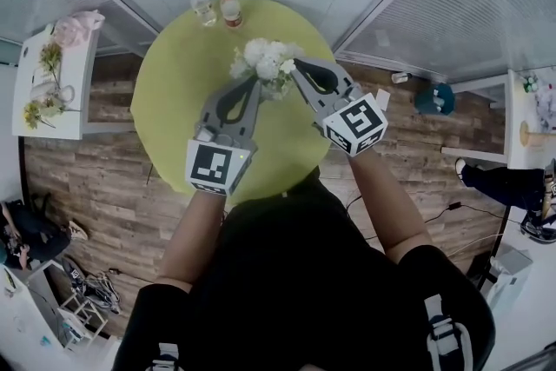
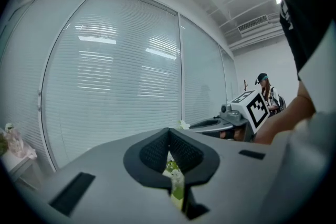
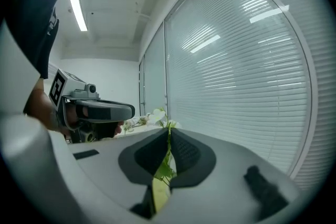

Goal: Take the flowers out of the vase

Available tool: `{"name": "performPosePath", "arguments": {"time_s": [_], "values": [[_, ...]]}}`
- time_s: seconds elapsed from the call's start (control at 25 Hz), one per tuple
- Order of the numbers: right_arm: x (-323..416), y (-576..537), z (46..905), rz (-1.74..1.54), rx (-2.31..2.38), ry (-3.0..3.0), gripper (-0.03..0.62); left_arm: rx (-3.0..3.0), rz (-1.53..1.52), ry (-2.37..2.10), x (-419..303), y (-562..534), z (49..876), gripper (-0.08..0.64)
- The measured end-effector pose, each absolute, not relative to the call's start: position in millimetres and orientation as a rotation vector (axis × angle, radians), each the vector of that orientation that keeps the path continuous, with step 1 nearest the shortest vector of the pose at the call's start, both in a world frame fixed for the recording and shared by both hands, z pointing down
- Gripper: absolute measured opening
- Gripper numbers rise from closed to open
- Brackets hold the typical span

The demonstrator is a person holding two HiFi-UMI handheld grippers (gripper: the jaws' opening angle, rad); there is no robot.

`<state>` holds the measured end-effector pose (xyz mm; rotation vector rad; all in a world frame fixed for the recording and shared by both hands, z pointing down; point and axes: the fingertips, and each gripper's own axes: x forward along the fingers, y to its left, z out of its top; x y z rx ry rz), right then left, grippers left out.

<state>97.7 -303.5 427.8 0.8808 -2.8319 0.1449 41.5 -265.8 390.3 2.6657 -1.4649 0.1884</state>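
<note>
- Head view: the flowers [image 1: 265,58] are caught between my left gripper [image 1: 254,82] and my right gripper [image 1: 295,65], over the round green surface [image 1: 174,82]. Two bottles [image 1: 217,7] stand at its far edge.
- Left gripper view: fingers pressed together, green leaves in the slit, blinds [image 2: 115,71] ahead.
- Right gripper view: fingers clamped on a stem, blooms just past the tips.
</note>
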Motion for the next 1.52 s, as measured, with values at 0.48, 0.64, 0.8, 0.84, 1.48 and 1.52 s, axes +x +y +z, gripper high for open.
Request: {"name": "performPosePath", "arguments": {"time_s": [0.48,0.64,0.8,0.84,1.48,1.52], "values": [[73,-282,385,0.083,0.98,-2.86,0.026,2.714,0.153,-1.459,2,-241,360,0.012],[69,-273,368,0.042,1.015,-2.862,0.026,2.736,0.125,-1.444,-8,-233,351,0.012],[67,-263,352,0.001,1.052,-2.858,0.026,2.764,0.098,-1.421,-13,-227,339,0.012],[66,-259,348,-0.012,1.062,-2.855,0.026,2.771,0.095,-1.412,-15,-224,337,0.012],[63,-207,297,-0.142,1.2,-2.834,0.026,2.866,-0.06,-1.266,-28,-184,300,0.012],[65,-205,294,-0.145,1.21,-2.831,0.026,2.873,-0.06,-1.256,-27,-183,299,0.012]]}}
